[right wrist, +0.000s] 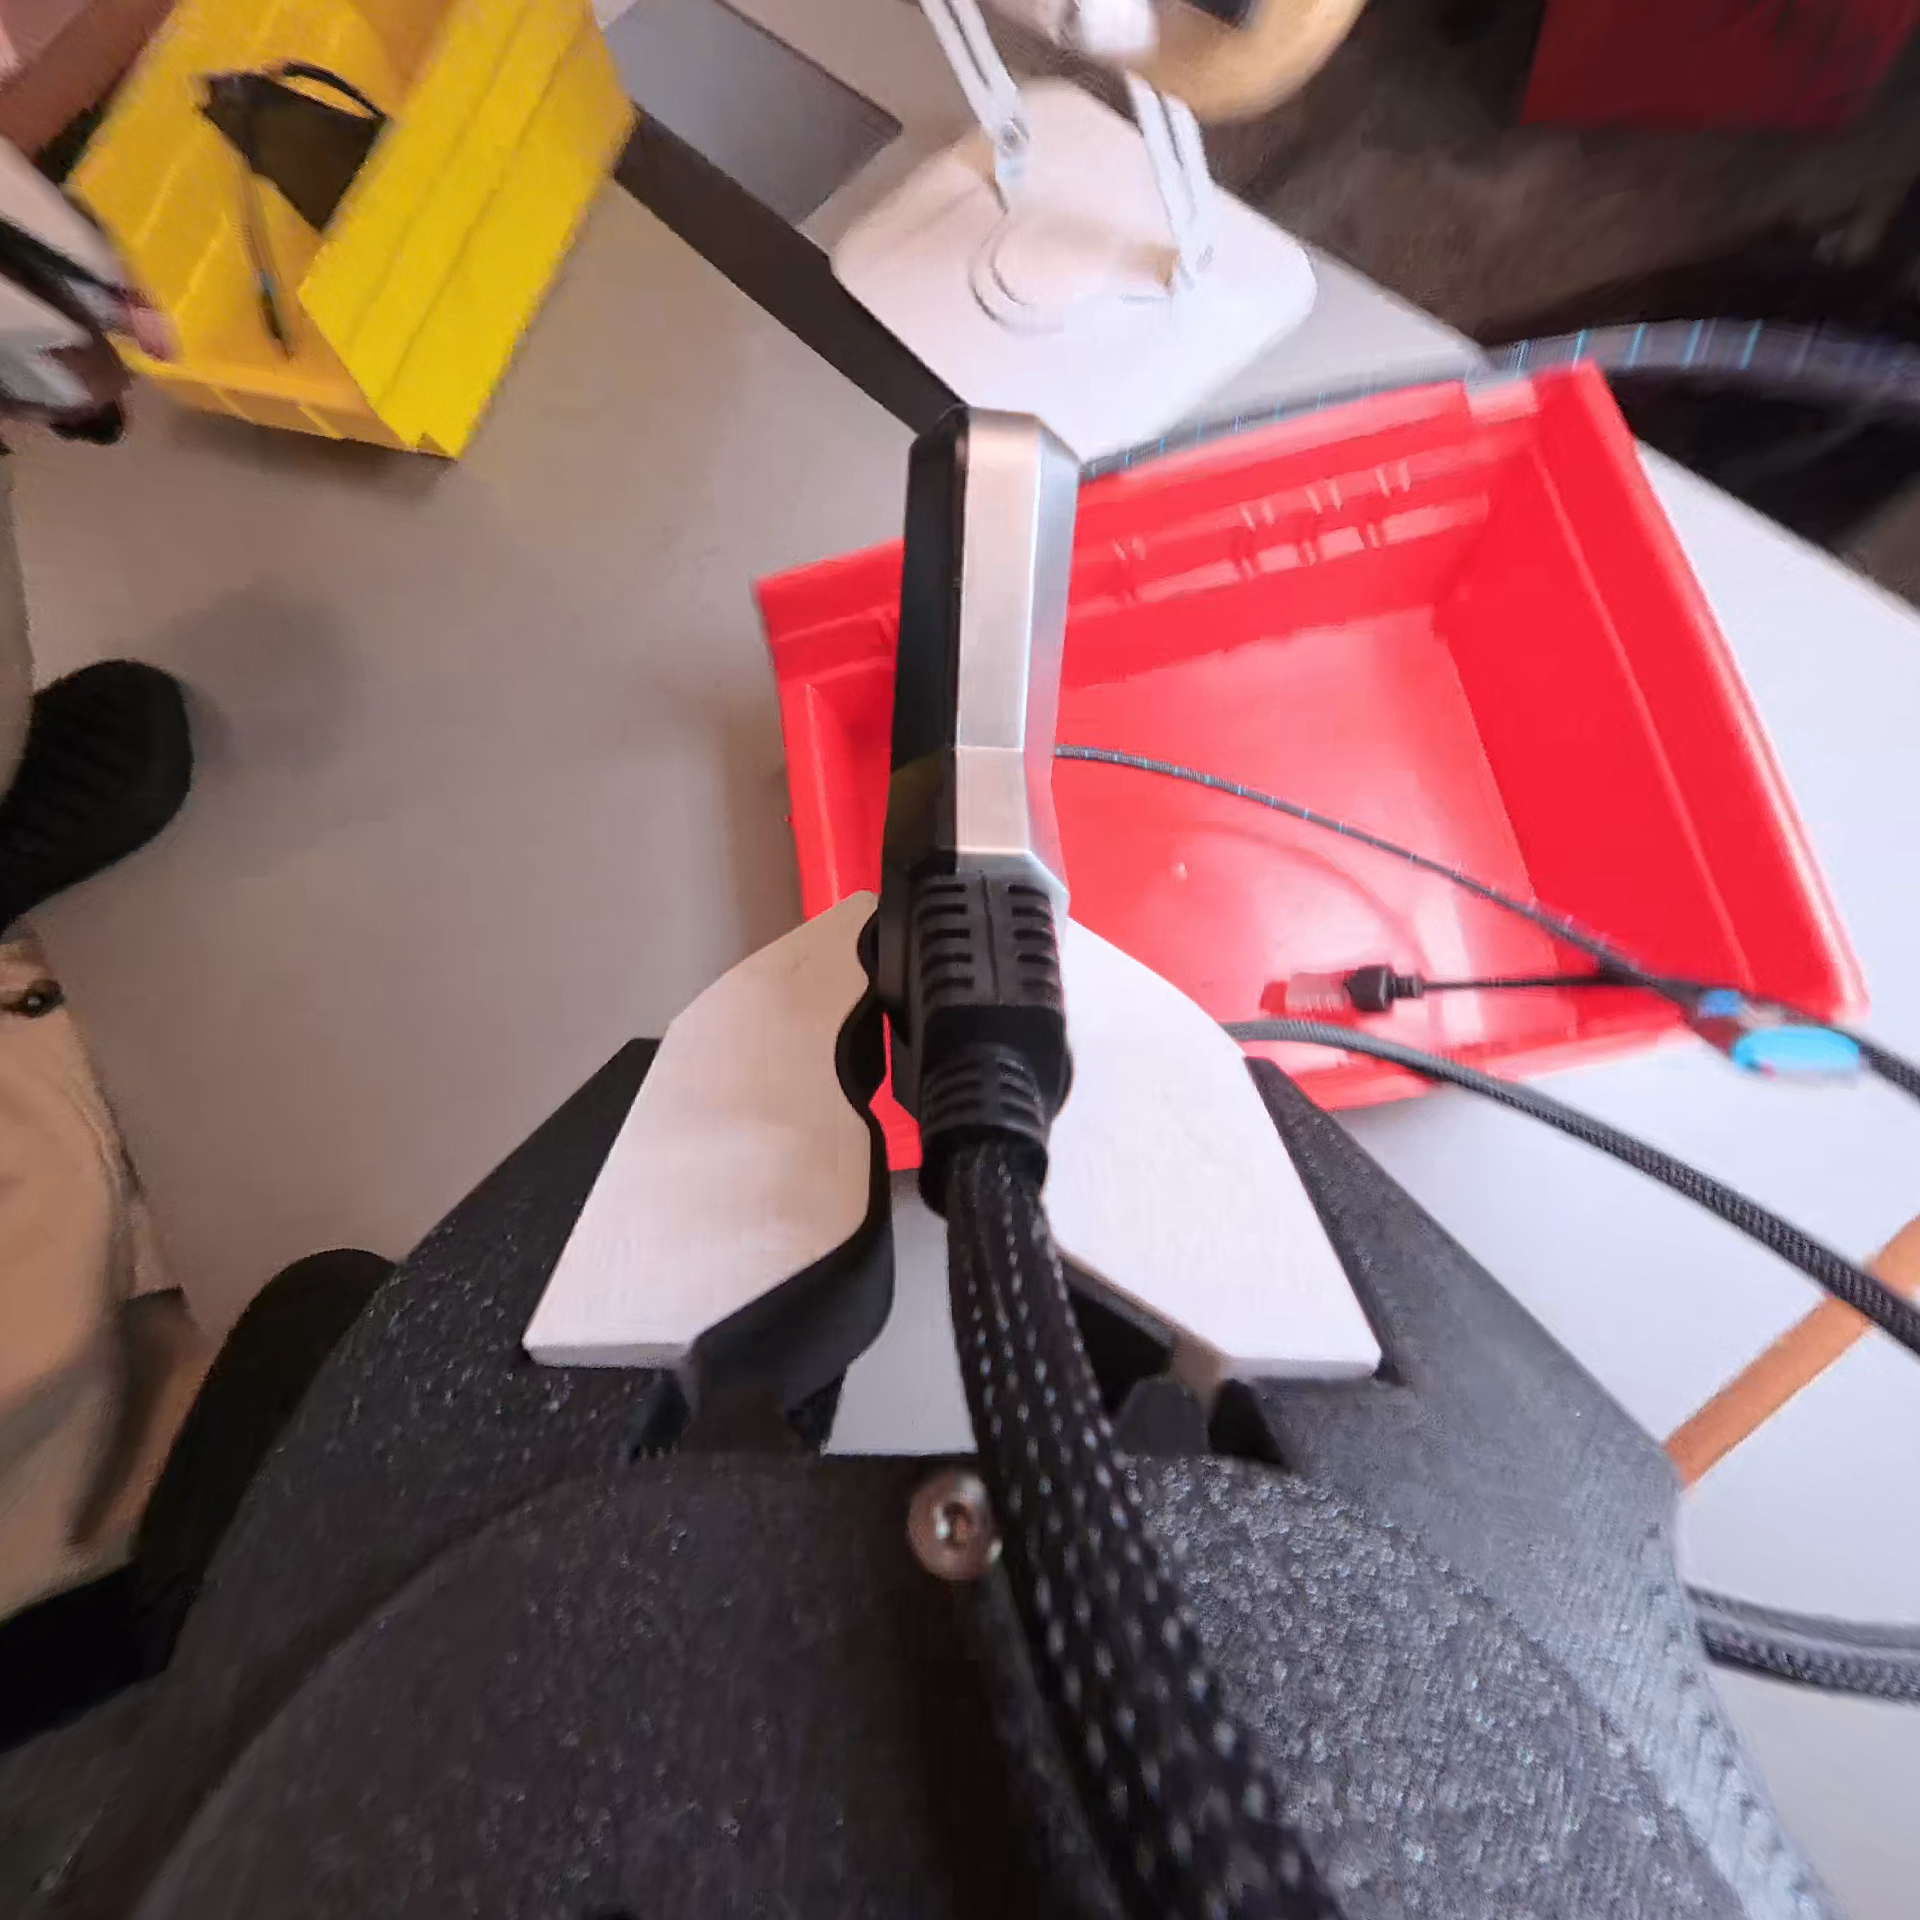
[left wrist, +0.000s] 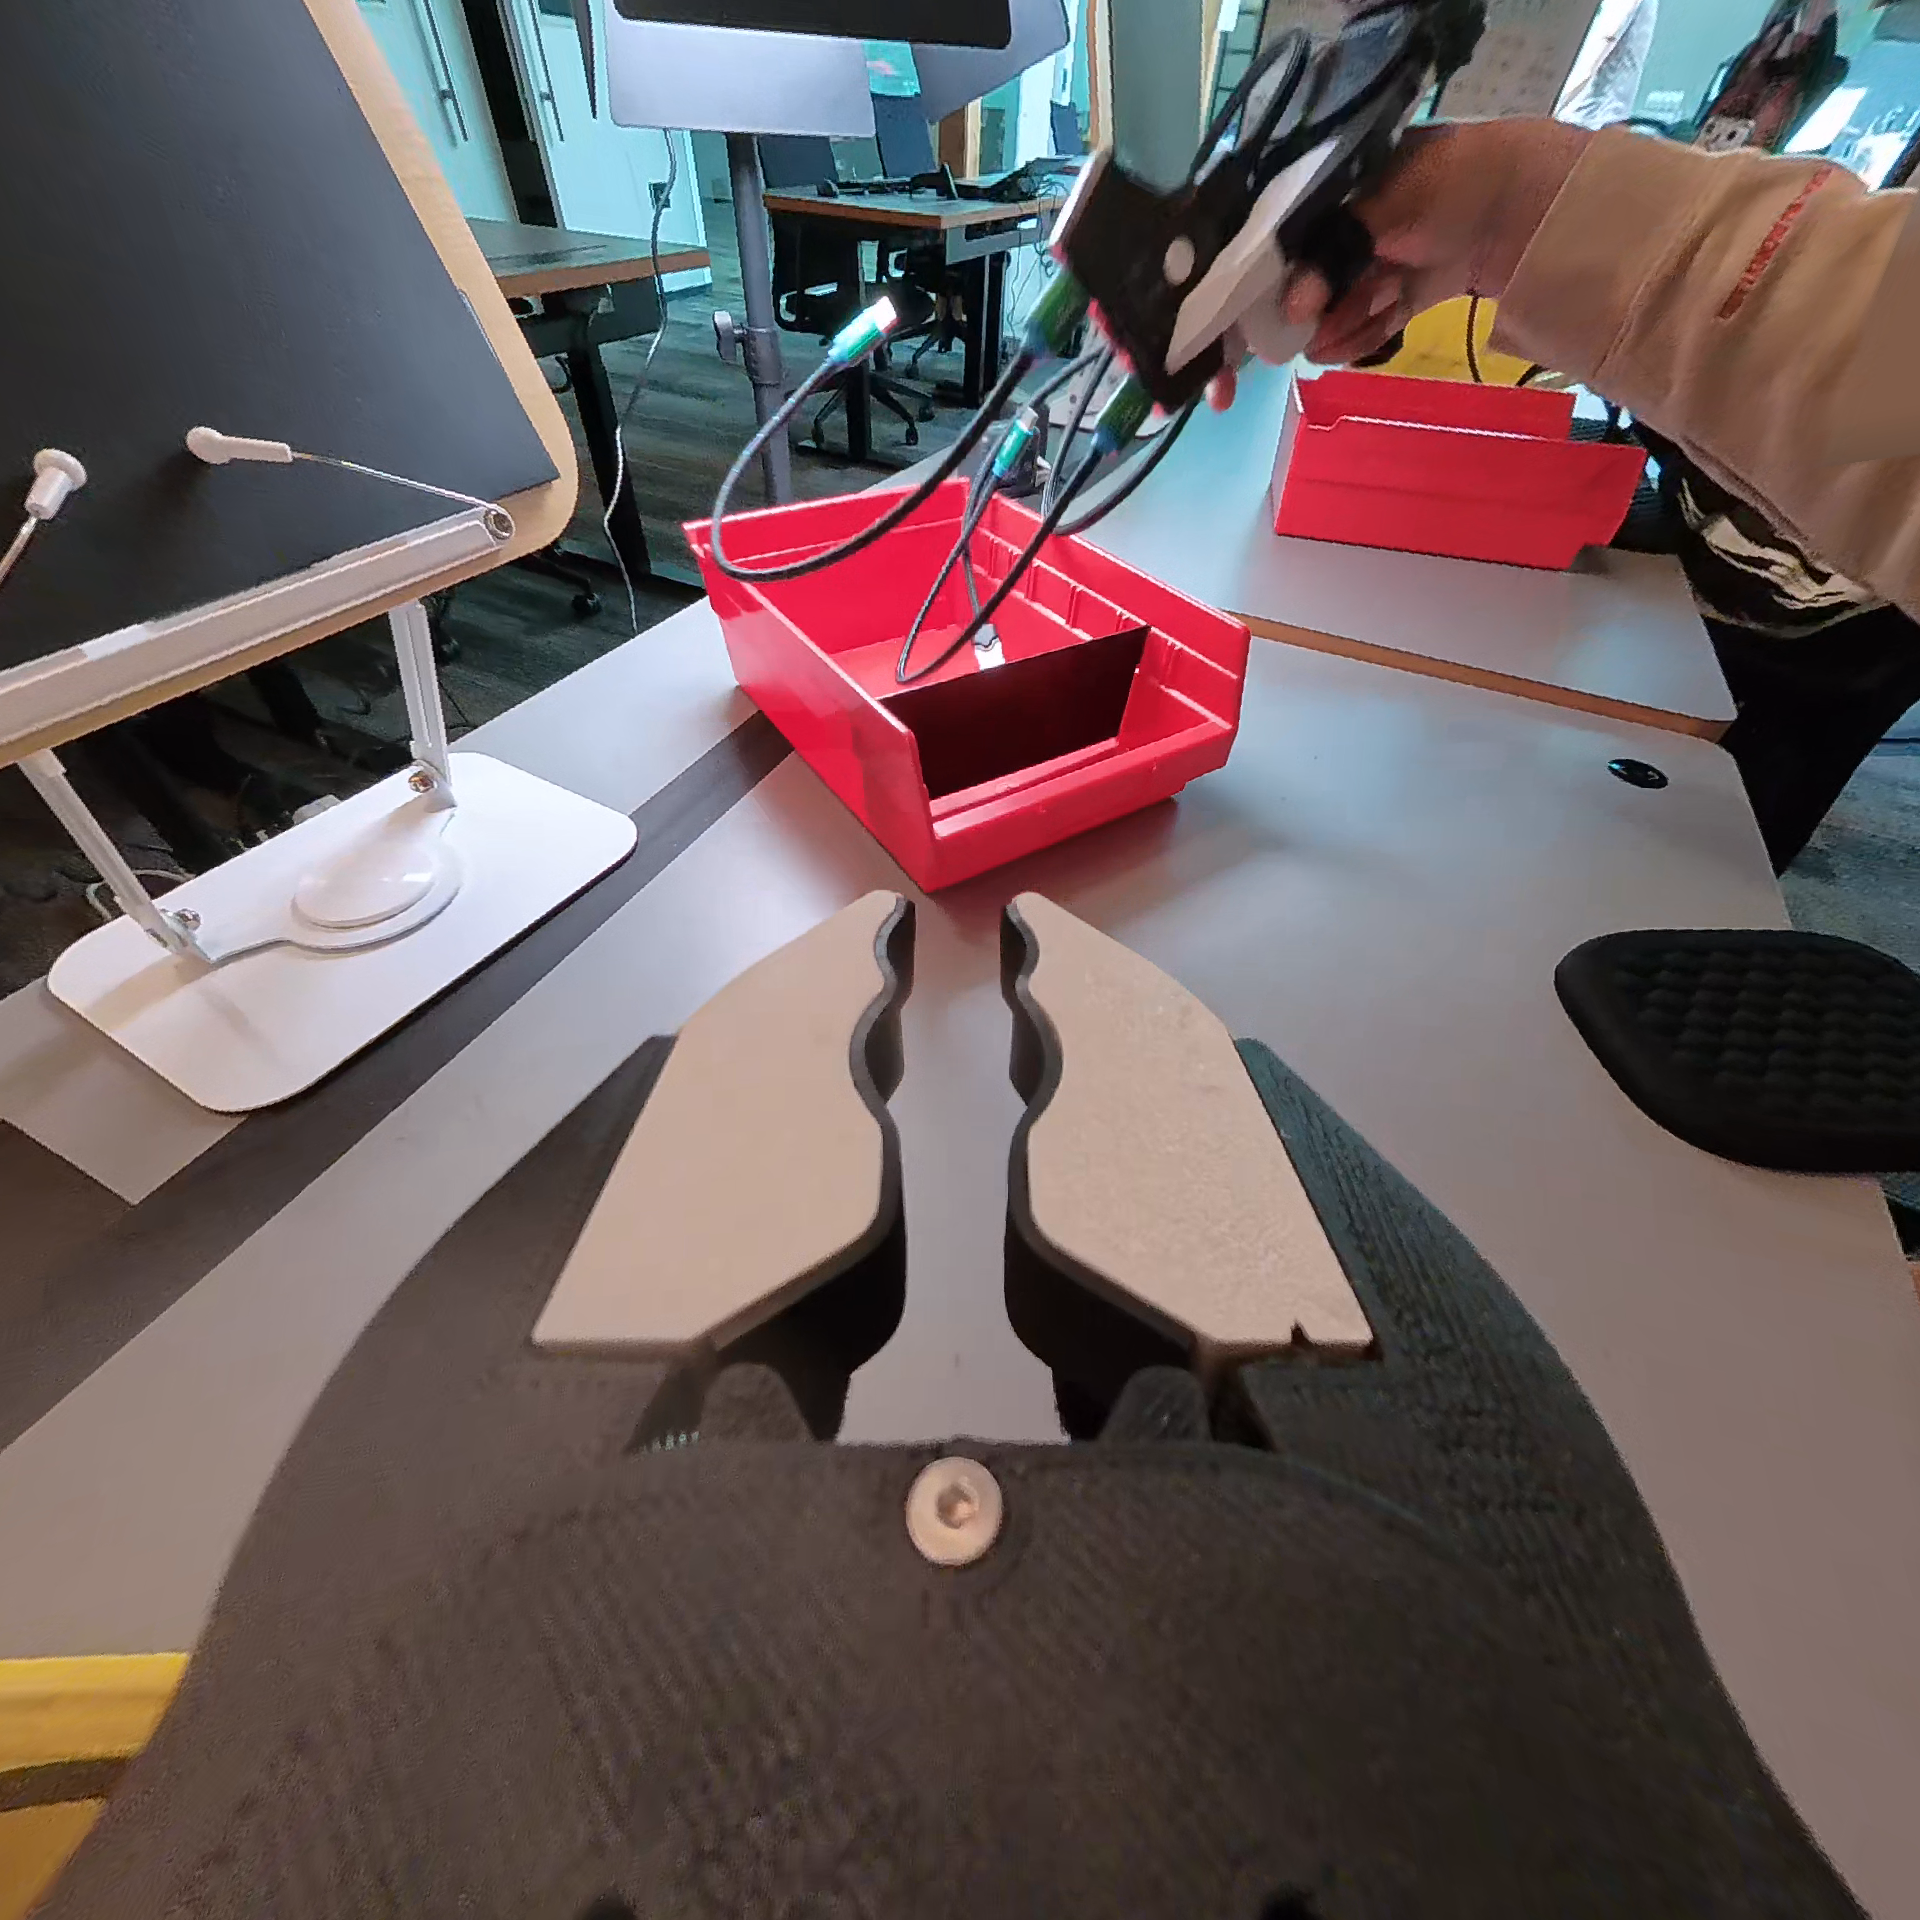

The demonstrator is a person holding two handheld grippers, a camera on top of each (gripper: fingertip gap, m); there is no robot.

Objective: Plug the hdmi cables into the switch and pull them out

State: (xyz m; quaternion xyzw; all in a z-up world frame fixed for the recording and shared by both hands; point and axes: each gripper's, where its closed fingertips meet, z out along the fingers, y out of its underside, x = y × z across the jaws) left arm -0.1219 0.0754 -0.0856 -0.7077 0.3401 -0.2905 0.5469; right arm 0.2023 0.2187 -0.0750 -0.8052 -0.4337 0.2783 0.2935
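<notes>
My right gripper [right wrist: 966,925] is shut on the switch [right wrist: 997,623], a black and silver box, and holds it over the red bin [right wrist: 1610,623]. A thick braided cable [right wrist: 1039,1351] is plugged into its near end. In the left wrist view the switch [left wrist: 1127,260] hangs high at the upper right, with green-plugged cables [left wrist: 1060,301] drooping into the red bin [left wrist: 831,748]. One teal connector [left wrist: 862,332] dangles free. My left gripper [left wrist: 958,914] is open and empty, low over the table in front of the bin.
A white tablet stand [left wrist: 343,935] sits at the left. A second red bin [left wrist: 1444,488] stands at the back right. A black mesh pad [left wrist: 1756,1049] is at the right edge. A yellow bin [right wrist: 416,260] sits on the table's far side. A sleeved arm [left wrist: 1714,312] holds the right gripper. The gap from one gripper's tips to the other's is roughly 35 cm.
</notes>
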